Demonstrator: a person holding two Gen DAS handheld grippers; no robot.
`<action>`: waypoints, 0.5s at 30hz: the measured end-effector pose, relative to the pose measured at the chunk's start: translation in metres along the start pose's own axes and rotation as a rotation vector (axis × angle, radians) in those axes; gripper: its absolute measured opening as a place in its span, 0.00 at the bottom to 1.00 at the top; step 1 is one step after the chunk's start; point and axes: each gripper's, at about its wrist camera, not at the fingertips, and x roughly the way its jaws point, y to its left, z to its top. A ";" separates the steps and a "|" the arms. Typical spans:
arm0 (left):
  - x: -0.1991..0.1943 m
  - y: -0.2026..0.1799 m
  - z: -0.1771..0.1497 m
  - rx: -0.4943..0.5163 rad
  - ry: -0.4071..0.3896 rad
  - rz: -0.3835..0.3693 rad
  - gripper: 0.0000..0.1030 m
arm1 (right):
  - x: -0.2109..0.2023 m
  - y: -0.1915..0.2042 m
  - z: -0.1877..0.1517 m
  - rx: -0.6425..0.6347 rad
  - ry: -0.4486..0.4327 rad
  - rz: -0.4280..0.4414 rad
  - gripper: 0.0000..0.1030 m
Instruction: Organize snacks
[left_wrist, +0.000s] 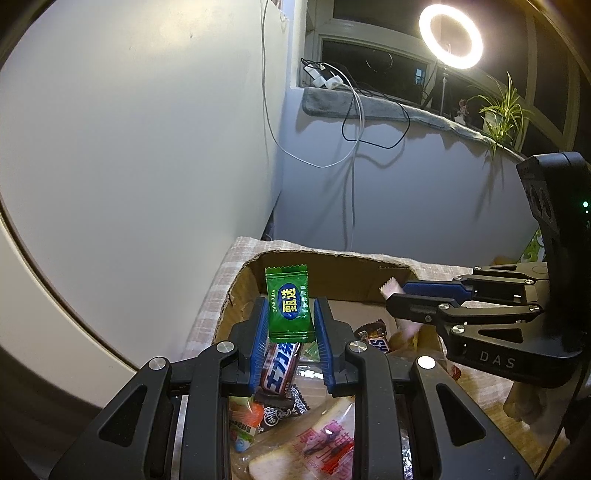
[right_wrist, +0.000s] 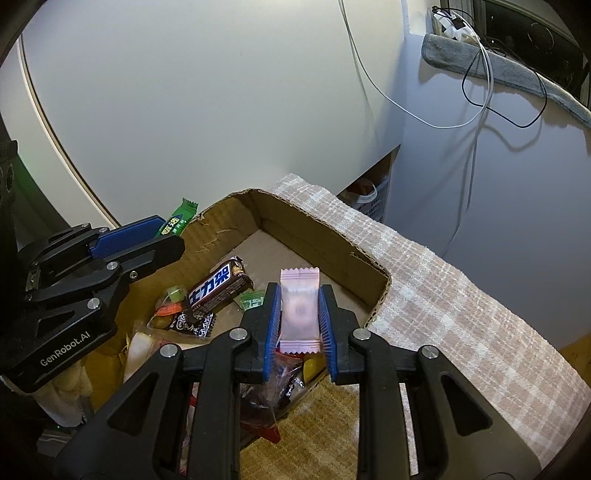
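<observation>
We see a torn brown cardboard box (right_wrist: 310, 236) on a pink checked cloth (right_wrist: 443, 288), with a brown chocolate bar (right_wrist: 218, 288) among wrapped snacks inside. Above it, our left gripper (left_wrist: 290, 314) pinches a green sweet packet (left_wrist: 289, 303). Our right gripper (right_wrist: 298, 314) has a pale pink sweet packet (right_wrist: 299, 306) between its blue pads; whether they press it we cannot tell.

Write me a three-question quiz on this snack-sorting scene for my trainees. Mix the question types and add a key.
1. True or false: the left gripper has a green candy clamped between its fingers.
2. The candy between the fingers of the right gripper is: A pink, B blue, C yellow.
3. What container lies below both grippers?

Key: 1 true. 2 A, the pink candy. 3 the cardboard box, with other snacks inside.
</observation>
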 end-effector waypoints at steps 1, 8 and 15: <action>0.000 0.000 0.000 0.000 -0.001 0.001 0.23 | -0.001 0.001 0.000 -0.005 -0.002 -0.002 0.40; -0.001 0.002 0.001 -0.006 -0.011 0.008 0.40 | -0.004 0.006 -0.001 -0.029 -0.015 -0.013 0.66; -0.008 0.006 0.001 -0.020 -0.026 0.019 0.55 | -0.011 0.015 -0.005 -0.058 -0.021 -0.033 0.80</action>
